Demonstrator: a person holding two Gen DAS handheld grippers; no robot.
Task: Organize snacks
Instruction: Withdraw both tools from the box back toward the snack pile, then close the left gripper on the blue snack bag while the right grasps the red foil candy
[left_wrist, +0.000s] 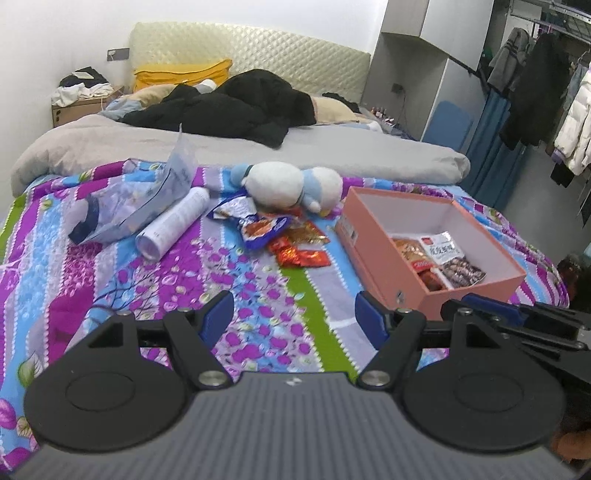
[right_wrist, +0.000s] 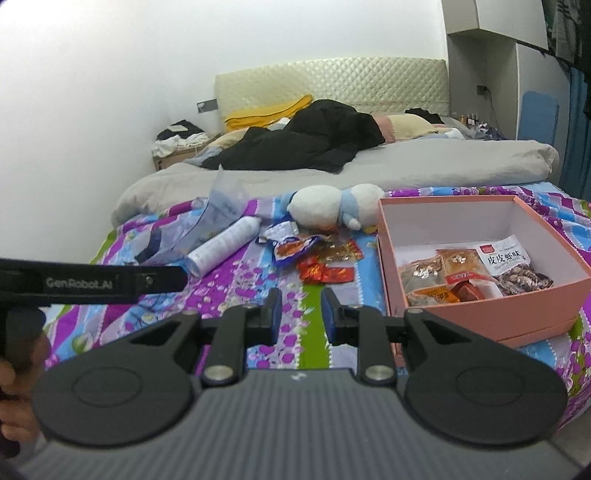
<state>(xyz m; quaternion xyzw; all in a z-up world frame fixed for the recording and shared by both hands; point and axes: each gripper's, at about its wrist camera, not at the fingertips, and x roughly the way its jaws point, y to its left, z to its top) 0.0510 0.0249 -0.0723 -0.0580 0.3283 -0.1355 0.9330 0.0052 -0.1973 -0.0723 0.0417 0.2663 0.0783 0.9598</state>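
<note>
A pink box (left_wrist: 384, 254) (right_wrist: 491, 314) sits on the flowered bedspread at the right and holds several snack packets (left_wrist: 439, 258) (right_wrist: 476, 273). Loose snack packets lie left of it: a blue-edged packet (left_wrist: 262, 229) (right_wrist: 291, 249) and red packets (left_wrist: 301, 254) (right_wrist: 325, 273). My left gripper (left_wrist: 293, 317) is open and empty, low over the bedspread in front of the loose snacks. My right gripper (right_wrist: 300, 314) is open with a narrower gap, empty, just left of the box's near corner; it also shows in the left wrist view (left_wrist: 517, 317).
A white-and-blue plush toy (left_wrist: 288, 184) (right_wrist: 332, 206) lies behind the snacks. A white spray can (left_wrist: 173, 225) (right_wrist: 225, 243) and a crumpled clear bag (left_wrist: 136, 206) (right_wrist: 207, 225) lie to the left. A grey duvet (left_wrist: 221, 147) and black clothes (left_wrist: 229, 107) lie further back.
</note>
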